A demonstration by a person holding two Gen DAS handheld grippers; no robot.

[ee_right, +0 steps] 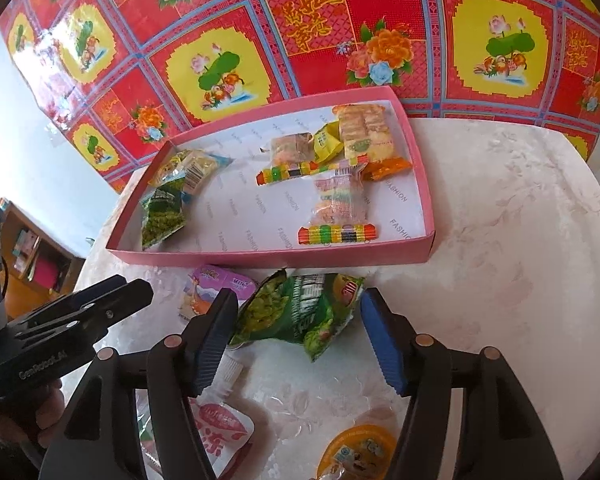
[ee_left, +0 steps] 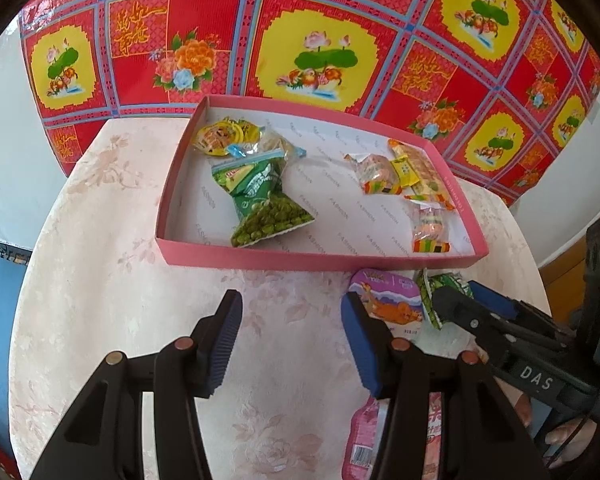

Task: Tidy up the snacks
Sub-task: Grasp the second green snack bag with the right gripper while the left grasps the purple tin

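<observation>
Crinkled green foil pea-snack packet (ee_right: 300,316), lying on pale floral-cloth surface (ee_right: 500,240) just in front of shallow pink cardboard tray (ee_right: 268,258). Between spread pads of right tool (ee_right: 296,336), not pinched. Left tool (ee_left: 292,340) spread, empty. Purple mint tin (ee_right: 204,292) partly behind left pad. Pink jelly pouch (ee_right: 220,436) and orange jelly cup (ee_right: 360,452) cut off at bottom edge. Inside tray: one more green pea packet (ee_left: 264,208), several candy packs, count unclear from overlap.
</observation>
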